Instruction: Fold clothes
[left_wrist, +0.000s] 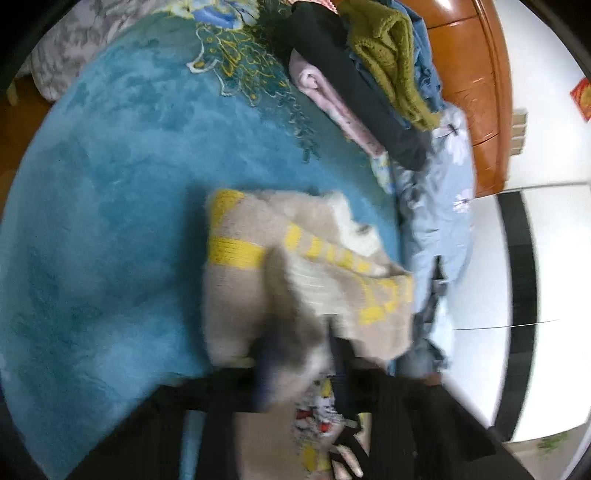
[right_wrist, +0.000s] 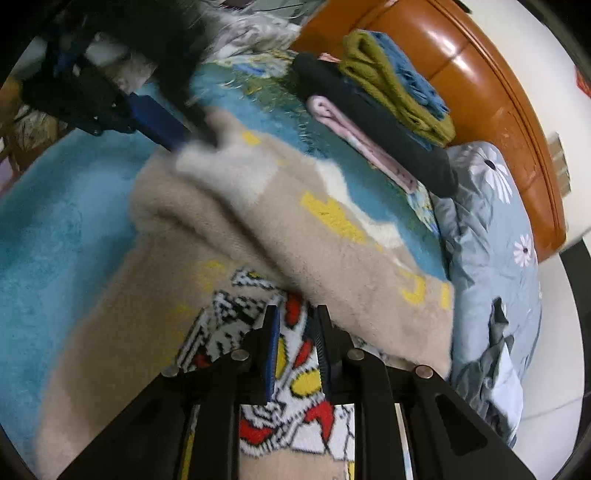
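Note:
A beige fuzzy sweater (right_wrist: 325, 240) with yellow marks and a red, white and black cartoon print (right_wrist: 295, 373) lies on a blue bedspread (right_wrist: 55, 229). My left gripper (left_wrist: 295, 354) is shut on a grey-beige fold of the sweater (left_wrist: 295, 295) and holds it lifted over the body; it also shows in the right wrist view (right_wrist: 192, 144), gripping the raised cuff end. My right gripper (right_wrist: 295, 325) hovers just above the cartoon print with its jaws a narrow gap apart, holding nothing.
A stack of folded clothes sits at the far side: olive knit (right_wrist: 399, 85), black garment (right_wrist: 384, 129), pink piece (right_wrist: 354, 136), blue denim (right_wrist: 413, 70). A grey-blue floral quilt (right_wrist: 491, 258) is bunched at the right edge. An orange wooden headboard (right_wrist: 480, 74) stands behind.

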